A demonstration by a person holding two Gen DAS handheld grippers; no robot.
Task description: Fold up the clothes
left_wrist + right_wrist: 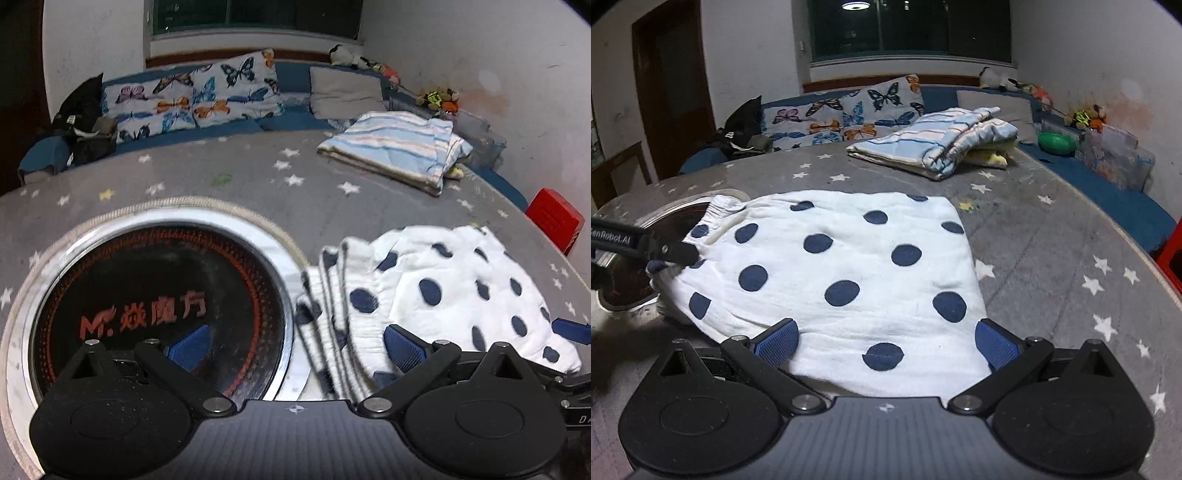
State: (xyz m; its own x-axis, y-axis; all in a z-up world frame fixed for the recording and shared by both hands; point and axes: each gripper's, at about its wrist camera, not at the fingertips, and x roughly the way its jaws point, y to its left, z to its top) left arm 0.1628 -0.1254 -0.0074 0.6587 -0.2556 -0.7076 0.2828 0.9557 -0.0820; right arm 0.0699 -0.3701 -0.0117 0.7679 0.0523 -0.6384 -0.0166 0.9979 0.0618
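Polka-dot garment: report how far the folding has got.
Done: the polka-dot garment already lies folded over in layers on the star-print cover. In hand: both tongs, left and right, are open around its edges. Left: any final fold, then stacking by the striped pile.

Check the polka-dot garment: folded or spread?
Folded. The polka-dot garment lies as a compact rectangle, and the left wrist view shows several stacked layer edges at its gathered end.
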